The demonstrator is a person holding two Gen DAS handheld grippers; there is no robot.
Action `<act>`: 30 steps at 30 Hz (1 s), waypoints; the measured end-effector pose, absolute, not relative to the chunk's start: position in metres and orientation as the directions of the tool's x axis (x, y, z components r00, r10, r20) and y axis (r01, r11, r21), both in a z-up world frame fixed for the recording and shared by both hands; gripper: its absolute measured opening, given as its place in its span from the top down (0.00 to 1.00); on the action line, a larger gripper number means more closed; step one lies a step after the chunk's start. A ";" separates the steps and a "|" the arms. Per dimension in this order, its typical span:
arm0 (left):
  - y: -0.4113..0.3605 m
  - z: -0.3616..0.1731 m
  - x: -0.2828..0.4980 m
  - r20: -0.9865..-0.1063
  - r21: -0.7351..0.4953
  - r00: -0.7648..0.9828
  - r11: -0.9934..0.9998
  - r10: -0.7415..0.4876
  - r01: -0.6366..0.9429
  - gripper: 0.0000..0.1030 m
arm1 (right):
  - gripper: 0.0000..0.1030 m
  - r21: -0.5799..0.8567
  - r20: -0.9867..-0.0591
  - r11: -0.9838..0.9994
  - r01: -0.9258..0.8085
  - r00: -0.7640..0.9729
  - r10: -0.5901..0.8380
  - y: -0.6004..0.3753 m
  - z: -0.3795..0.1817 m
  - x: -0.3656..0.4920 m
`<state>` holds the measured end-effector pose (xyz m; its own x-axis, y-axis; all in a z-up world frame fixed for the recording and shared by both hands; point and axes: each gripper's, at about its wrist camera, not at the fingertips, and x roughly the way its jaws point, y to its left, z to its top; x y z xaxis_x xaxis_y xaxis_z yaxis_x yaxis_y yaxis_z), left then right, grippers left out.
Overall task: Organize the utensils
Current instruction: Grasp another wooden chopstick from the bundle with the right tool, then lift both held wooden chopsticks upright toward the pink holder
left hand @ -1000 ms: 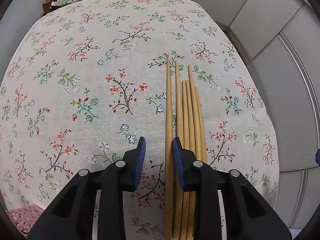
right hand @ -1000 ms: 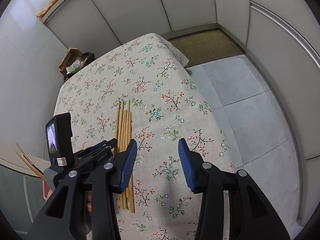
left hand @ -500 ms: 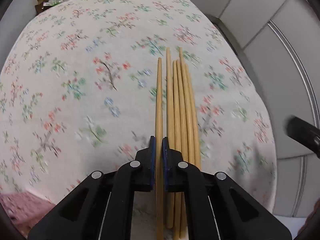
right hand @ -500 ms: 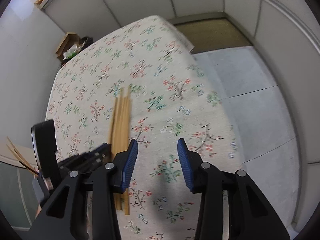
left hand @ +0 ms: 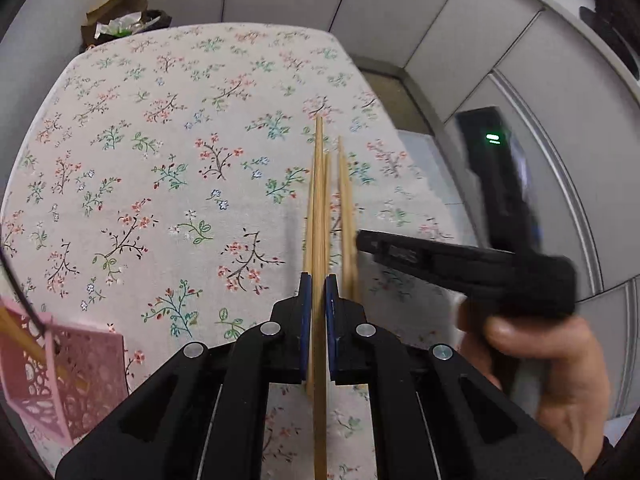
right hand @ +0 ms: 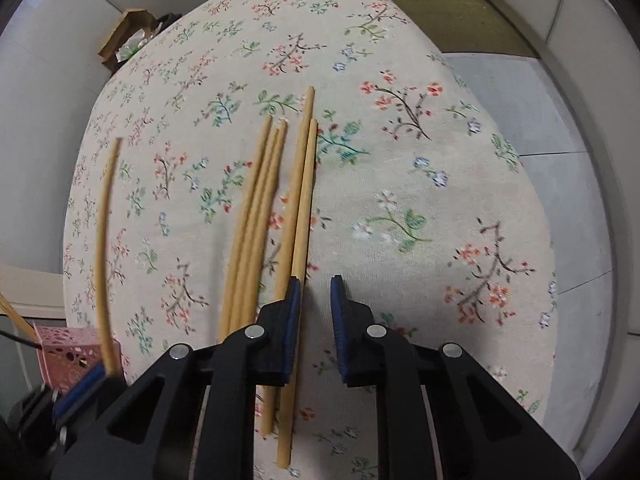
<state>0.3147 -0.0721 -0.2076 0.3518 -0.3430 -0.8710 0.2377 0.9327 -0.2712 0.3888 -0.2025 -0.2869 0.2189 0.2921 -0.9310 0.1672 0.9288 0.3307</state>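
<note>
Left wrist view: the left gripper [left hand: 317,294] has its blue-padded jaws clenched on 1 wooden chopstick [left hand: 319,216], which runs forward between them, raised above the floral tablecloth [left hand: 160,168]. Below it, the remaining chopsticks [left hand: 346,200] lie on the cloth, partly hidden by the held stick. At lower left stands a pink perforated basket [left hand: 76,368], with a stick-like piece showing at its left edge. At right, the right gripper [left hand: 384,246], blurred, reaches in from the side above the bundle, carried by the person's hand [left hand: 552,364]. Right wrist view: the right gripper [right hand: 314,304] has its jaws released, with a clear gap between the pads, grasping nothing; 5 chopsticks [right hand: 280,208] lie side by side on the tablecloth [right hand: 440,200], the rightmost passing under the left pad. At far left, the lifted chopstick [right hand: 105,240] appears curved by the lens, its near end held in the left gripper [right hand: 86,380], in front of the pink basket [right hand: 60,352]. A cardboard box [right hand: 128,36] sits beyond the table's far edge
</note>
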 end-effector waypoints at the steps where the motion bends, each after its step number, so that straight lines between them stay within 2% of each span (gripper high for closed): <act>1: -0.071 -0.201 0.310 -0.863 -0.277 0.362 0.929 -0.353 0.246 0.94 | 0.85 0.328 -0.932 0.931 0.162 0.214 0.292 -0.200 -0.289 0.390; 6: -0.071 -0.187 0.291 -0.841 -0.257 0.404 0.923 -0.360 0.287 0.94 | 0.86 0.267 -0.947 0.956 0.120 0.219 0.237 -0.190 -0.289 0.392; 11: -0.068 -0.173 0.275 -0.813 -0.239 0.452 0.919 -0.366 0.314 0.94 | 0.93 0.247 -0.951 0.962 0.119 0.218 0.218 -0.189 -0.289 0.390; 14: -0.067 -0.161 0.262 -0.789 -0.221 0.489 0.915 -0.370 0.337 0.94 | 0.93 0.250 -0.938 0.958 0.139 0.279 0.205 -0.194 -0.272 0.386; 19: -0.060 -0.135 0.245 -0.726 -0.212 0.557 0.902 -0.403 0.376 0.94 | 0.93 0.315 -0.833 0.944 0.100 0.506 0.224 -0.203 -0.200 0.363; 24: -0.052 -0.114 0.237 -0.664 -0.219 0.609 0.891 -0.434 0.397 0.94 | 0.93 0.284 -0.691 0.959 0.018 0.697 0.192 -0.194 -0.140 0.331; 30: -0.042 -0.095 0.225 -0.596 -0.208 0.662 0.884 -0.454 0.419 0.94 | 0.93 0.234 -0.549 0.971 -0.048 0.818 0.172 -0.184 -0.102 0.305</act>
<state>0.2251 -0.0423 -0.0949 0.6623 -0.4542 -0.5959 0.4188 0.8839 -0.2083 0.3053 -0.1839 -0.1015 0.8178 0.1723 -0.5491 -0.0476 0.9711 0.2338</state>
